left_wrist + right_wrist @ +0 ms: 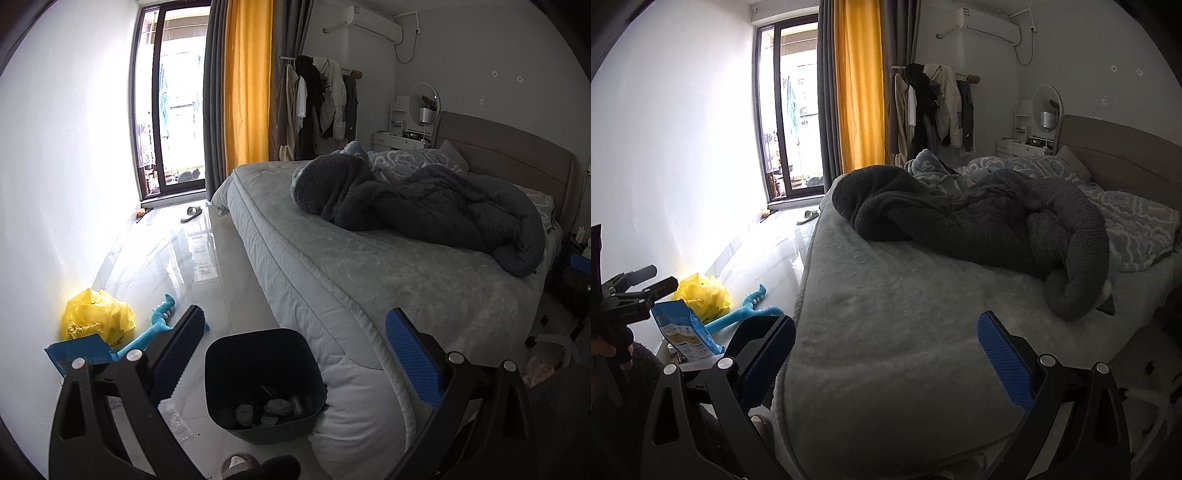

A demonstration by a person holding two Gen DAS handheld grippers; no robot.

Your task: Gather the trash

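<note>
A dark bin (229,354) stands on the floor against the bed corner, with several crumpled wads of trash (273,408) in its bottom. My left gripper (295,314) hangs above it, open, with nothing between its blue pads (413,358). A yellow plastic bag (96,321) and a blue packet (81,352) lie by the wall to the left. My right gripper (886,319) is open and empty over the corner of the bed (886,350). In the right wrist view the bag (701,295), the packet (683,332) and the left gripper's black fingers (646,280) show at the left.
A blue toy (159,325) lies on the glossy tile floor beside the bag. A grey blanket (424,206) is heaped on the bed. A slipper (192,213) sits near the balcony door. Something pink and crumpled (539,369) lies on the floor right of the bed.
</note>
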